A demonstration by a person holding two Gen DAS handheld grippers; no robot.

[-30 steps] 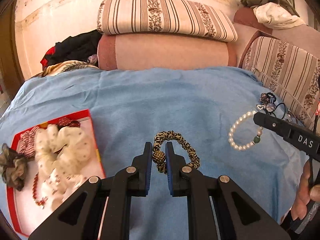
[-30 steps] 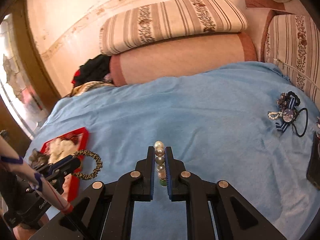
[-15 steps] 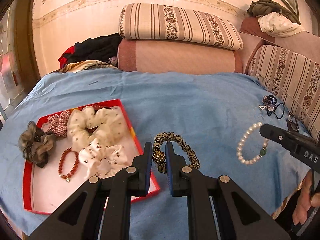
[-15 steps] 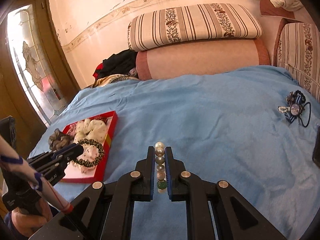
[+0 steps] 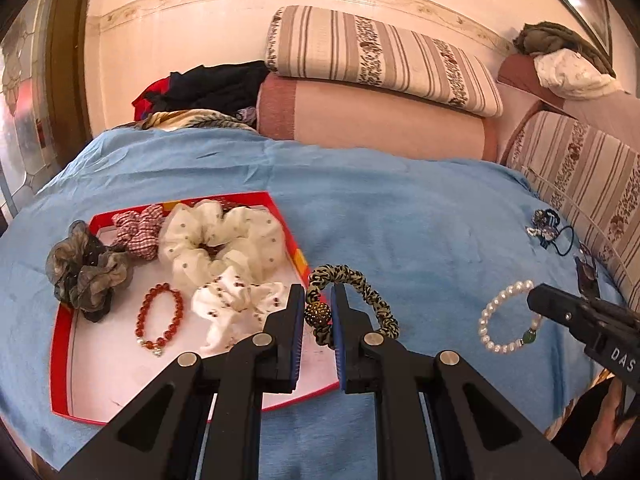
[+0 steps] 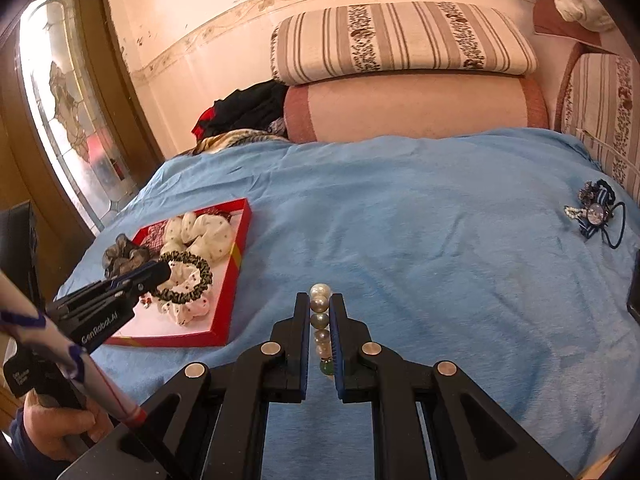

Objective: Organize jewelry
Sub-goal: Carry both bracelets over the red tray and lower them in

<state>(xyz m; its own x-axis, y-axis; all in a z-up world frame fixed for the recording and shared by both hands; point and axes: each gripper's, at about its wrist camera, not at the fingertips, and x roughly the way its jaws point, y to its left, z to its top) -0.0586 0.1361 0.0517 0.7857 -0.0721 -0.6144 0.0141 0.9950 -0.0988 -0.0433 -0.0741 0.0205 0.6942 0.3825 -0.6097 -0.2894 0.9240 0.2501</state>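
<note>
My left gripper [image 5: 317, 300] is shut on a leopard-print hair tie [image 5: 360, 288] with a gold bead, held above the right edge of the red tray [image 5: 60, 360]; it also shows in the right wrist view [image 6: 188, 280]. My right gripper [image 6: 319, 304] is shut on a pearl bracelet [image 6: 320, 312] with a green bead, held over the blue bedspread; it also shows in the left wrist view [image 5: 508, 320]. The tray holds cream scrunchies [image 5: 216, 236], a checked scrunchie [image 5: 138, 230] and a red bead bracelet [image 5: 160, 318].
A grey scrunchie [image 5: 84, 272] hangs over the tray's left rim. A cluster of hair ties and brooches [image 6: 596, 216] lies at the bedspread's right. Striped cushions [image 6: 400, 44] and a bolster line the back. A dark flat object [image 6: 634, 288] lies at the far right.
Both grippers have swung left with their loads. The tray has come into fuller view, and the hair tie now hangs over its right edge.
</note>
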